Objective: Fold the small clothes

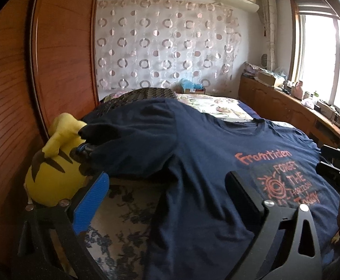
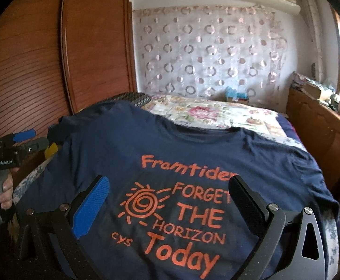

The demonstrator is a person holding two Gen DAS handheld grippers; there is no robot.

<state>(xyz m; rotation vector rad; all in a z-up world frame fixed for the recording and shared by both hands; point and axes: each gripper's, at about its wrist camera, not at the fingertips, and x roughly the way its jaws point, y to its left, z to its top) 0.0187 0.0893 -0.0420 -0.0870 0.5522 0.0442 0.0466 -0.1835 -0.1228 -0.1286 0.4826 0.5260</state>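
navy T-shirt (image 2: 193, 144) flat on bed (image 2: 216, 114), print up, ready to fold | left tongs (image 1: 167, 184) spread | right tongs (image 2: 170, 191) spread, hovering

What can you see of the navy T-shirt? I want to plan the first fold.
The navy T-shirt lies front up and spread out on the bed, unfolded, neckline toward the far wall. It looks like soft cotton jersey, with an orange sun drawing and lettering, including "FORGET THE HORIZON Today". Its left sleeve drapes over the yellow plush toy at the bed's edge, in shallow wrinkles. Both grippers hover open over it; neither holds the cloth.
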